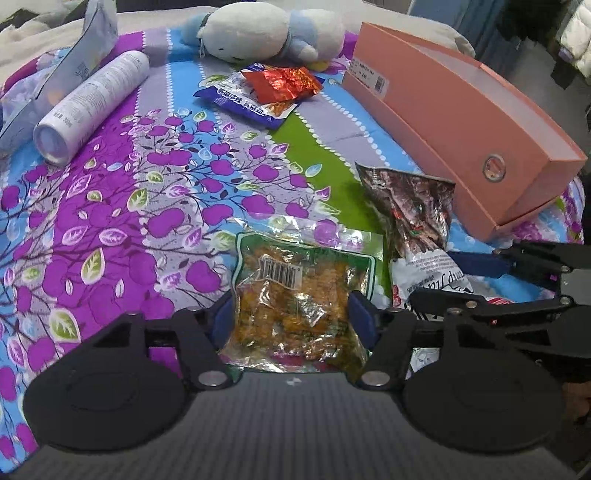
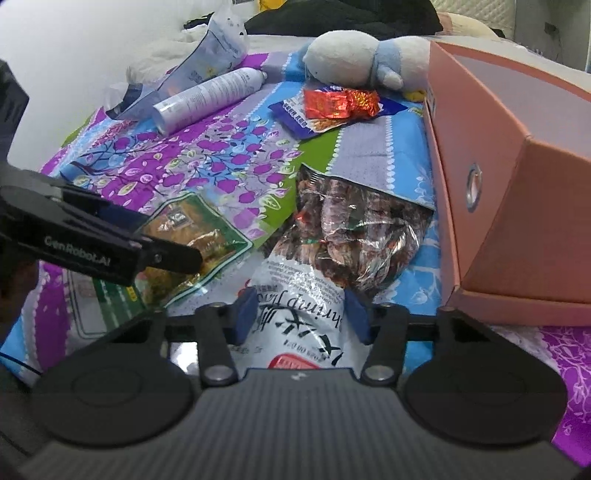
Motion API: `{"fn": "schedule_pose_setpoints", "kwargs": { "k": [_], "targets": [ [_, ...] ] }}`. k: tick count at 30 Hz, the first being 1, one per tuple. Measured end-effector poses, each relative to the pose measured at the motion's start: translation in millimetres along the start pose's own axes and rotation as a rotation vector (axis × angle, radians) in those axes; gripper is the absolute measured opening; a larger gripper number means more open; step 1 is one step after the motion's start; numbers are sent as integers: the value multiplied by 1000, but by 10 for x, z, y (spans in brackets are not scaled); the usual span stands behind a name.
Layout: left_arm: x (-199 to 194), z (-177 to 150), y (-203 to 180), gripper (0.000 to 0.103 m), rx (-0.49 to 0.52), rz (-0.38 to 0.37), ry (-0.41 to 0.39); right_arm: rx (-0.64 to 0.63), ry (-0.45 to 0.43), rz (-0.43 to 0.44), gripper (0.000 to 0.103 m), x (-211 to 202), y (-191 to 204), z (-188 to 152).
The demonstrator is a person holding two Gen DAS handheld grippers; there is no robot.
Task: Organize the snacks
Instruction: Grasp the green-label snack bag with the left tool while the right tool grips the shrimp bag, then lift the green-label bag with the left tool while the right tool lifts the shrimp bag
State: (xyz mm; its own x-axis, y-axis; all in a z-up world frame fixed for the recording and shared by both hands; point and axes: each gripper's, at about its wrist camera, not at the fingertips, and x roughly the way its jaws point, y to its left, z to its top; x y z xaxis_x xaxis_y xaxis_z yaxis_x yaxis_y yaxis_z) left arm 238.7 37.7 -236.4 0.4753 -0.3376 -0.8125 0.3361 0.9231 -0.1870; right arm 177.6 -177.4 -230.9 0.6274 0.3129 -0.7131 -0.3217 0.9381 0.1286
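Note:
A green-edged clear bag of golden snacks (image 1: 291, 280) lies on the flowered bedspread, barcode side up. My left gripper (image 1: 290, 319) is shut on it, a blue pad pressed against each side. Just to its right lies a white shrimp snack bag (image 2: 299, 291) with a clear top showing dark red pieces (image 2: 354, 236). My right gripper (image 2: 301, 317) is shut on the white end of that bag. Each gripper shows in the other's view: left gripper (image 2: 171, 240), right gripper (image 1: 436, 277). Farther back, a red foil pack (image 1: 284, 83) rests on a blue snack pack (image 1: 240, 99).
An open pink cardboard box (image 1: 461, 122) stands along the right, close to the shrimp bag. A plush toy (image 1: 258, 33) lies at the back. A white spray can (image 1: 92, 107) and a pale pouch (image 1: 85, 48) lie at the back left.

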Motion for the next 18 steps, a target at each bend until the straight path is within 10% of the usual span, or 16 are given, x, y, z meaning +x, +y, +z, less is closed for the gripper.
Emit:
{"fn": "schedule_pose_setpoints", "kwargs": {
  "k": [18],
  "targets": [
    [-560, -181, -195, 65, -229, 30, -126, 43, -46, 13, 40, -436, 21, -78]
  ]
}}
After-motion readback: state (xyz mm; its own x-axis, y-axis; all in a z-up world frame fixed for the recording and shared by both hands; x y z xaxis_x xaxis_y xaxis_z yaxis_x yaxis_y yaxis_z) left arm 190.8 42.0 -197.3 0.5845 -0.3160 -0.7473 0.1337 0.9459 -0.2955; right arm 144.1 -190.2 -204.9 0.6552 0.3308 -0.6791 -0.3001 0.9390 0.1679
